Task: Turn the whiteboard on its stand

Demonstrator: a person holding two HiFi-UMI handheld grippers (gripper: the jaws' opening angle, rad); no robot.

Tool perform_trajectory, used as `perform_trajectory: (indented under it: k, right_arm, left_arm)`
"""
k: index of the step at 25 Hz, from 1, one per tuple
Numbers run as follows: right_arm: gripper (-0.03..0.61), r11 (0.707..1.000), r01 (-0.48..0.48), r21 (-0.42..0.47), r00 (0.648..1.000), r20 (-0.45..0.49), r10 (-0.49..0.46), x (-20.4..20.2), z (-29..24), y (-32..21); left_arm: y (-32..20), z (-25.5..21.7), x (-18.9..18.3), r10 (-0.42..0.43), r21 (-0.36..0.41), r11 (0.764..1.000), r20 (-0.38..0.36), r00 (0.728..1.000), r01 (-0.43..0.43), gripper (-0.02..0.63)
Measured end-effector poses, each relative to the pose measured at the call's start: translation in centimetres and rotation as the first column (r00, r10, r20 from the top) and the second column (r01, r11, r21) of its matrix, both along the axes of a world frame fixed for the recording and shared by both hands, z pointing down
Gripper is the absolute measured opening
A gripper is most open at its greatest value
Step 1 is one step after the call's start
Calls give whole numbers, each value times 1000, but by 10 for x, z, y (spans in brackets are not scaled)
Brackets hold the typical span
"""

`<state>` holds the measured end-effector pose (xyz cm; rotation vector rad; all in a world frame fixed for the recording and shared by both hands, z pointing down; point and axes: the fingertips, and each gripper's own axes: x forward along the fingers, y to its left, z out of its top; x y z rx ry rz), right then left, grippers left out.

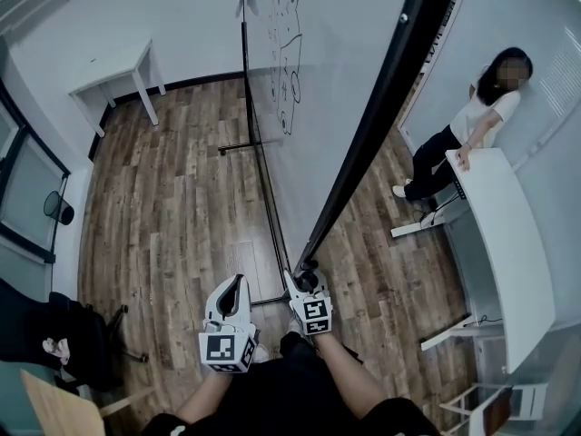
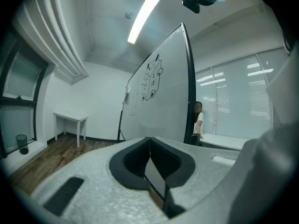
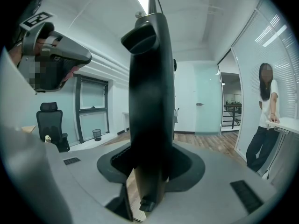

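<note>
At lower centre of the head view, the right gripper reaches forward, fingers clamped on the black edge frame of the whiteboard. Just left, the left gripper hangs free, fingers pressed together, empty. Board sketches are unreadable. Bare wood floor lies left.

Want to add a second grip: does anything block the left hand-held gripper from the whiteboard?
Nothing visible does. The left hand-held gripper, jaws together and empty, faces the whiteboard across open air; the right hand-held gripper clamps its black edge.
</note>
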<state>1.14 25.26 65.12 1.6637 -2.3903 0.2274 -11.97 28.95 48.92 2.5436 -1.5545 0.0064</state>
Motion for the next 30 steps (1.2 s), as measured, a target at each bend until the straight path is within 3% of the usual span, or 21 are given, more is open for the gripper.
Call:
perform_trajectory:
  k: [12,18,25,30]
  right_arm:
    - [167,1000,-14,-5,1000,-4,14,-1,-4,10]
    - [175,998,4,-68,999,-35,-6,3,2,27]
    - [181,994,-40,-97,999,21,42,22,-25,58]
    - [92,992,-100,-80,990,94,108,29,-55,84]
  left_arm:
    - [-10,-5,5,31,-2,1000,-4,1000,-31,16]
    - [-6,-8,2,27,4,1000,-8,1000,-27,16]
    - [-4,-9,5,48,11,999,-5,999,-48,15]
    - [4,-16,4,64,26,998,-3,998,-63,16]
